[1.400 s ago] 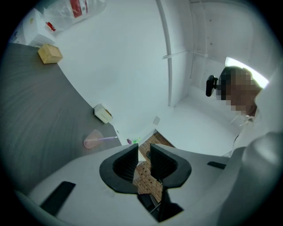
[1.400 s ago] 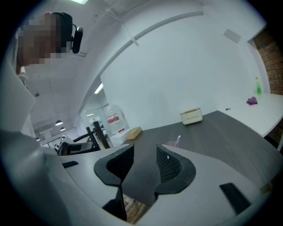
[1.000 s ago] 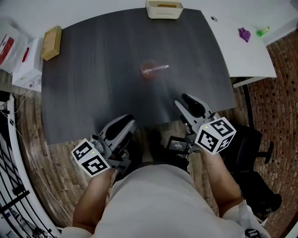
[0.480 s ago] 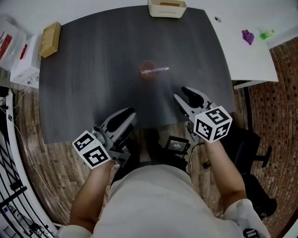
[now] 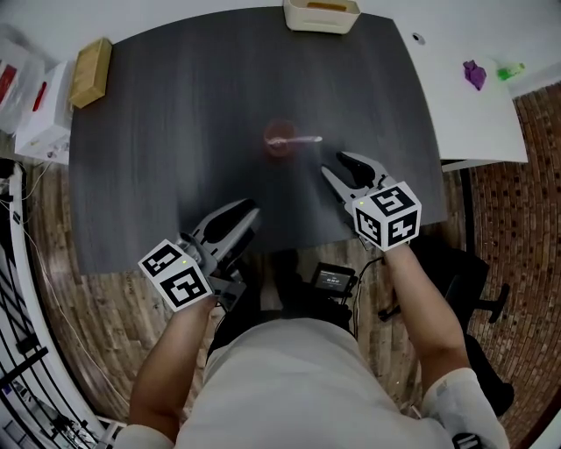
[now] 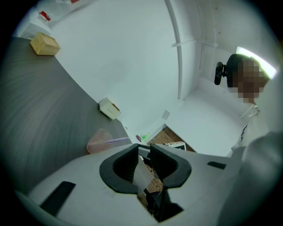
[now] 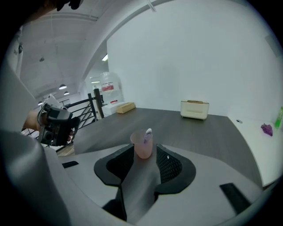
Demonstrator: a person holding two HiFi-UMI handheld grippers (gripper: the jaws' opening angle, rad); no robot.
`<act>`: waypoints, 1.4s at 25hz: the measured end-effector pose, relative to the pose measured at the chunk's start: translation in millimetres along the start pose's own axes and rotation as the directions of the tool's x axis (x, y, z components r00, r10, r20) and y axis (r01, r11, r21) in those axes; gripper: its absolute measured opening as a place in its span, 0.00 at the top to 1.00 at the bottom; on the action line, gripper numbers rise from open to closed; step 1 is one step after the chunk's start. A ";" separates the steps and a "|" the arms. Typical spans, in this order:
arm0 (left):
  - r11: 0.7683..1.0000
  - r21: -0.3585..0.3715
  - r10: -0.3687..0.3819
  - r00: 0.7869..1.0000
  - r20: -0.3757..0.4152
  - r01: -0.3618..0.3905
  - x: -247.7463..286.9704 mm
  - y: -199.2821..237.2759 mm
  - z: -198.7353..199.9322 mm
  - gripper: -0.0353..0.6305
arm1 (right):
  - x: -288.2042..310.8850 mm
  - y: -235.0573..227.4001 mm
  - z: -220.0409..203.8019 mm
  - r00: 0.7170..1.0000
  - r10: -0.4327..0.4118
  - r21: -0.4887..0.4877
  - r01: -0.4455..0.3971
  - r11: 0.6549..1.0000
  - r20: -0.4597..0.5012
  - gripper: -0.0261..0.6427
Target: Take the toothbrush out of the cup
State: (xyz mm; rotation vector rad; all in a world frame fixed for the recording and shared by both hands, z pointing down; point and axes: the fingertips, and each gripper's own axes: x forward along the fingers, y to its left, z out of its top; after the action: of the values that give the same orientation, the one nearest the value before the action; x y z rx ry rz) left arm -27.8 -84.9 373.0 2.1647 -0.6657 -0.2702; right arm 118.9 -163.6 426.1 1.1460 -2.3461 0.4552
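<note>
- Shows toothbrush (image 5: 302, 138) lying in cup (image 5: 280, 140) mid-table (image 5: 175, 131), handle pointing right.
- Puts right gripper (image 5: 334, 165) nearer, just near-right of cup, jaws spread, empty.
- Puts left gripper (image 5: 244, 211) farther, near-left, jaws apart, empty.

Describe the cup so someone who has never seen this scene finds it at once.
Start at the dark grey table. Near its middle, just ahead of the right gripper, stands a translucent pink cup with a toothbrush leaning out of it. The cream box and tan block sit at the table's edges, opaque and boxy; the cup alone is round and see-through.
</note>
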 end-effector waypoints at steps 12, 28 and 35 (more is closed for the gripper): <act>0.999 0.014 0.043 0.998 -0.043 -0.043 10.7 29.7 -0.1 0.82 | 38.7 -11.5 5.6 0.996 0.008 -0.254 -0.030 0.967 -0.088 0.76; 1.000 -0.007 0.029 0.998 -0.059 -0.029 17.1 31.9 -4.2 0.82 | 62.7 19.0 20.3 0.988 0.051 -0.576 -0.124 0.808 -0.143 0.83; 0.999 -0.016 0.035 0.998 -0.059 -0.036 17.9 37.3 -3.9 0.82 | 62.2 28.2 23.4 0.989 0.077 -0.597 -0.139 0.790 -0.129 0.84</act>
State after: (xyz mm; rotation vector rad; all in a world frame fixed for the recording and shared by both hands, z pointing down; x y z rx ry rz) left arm -25.0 -111.2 405.1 2.1340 -0.6649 -0.1920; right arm 56.8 -198.2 439.1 0.6624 -2.2211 -0.2076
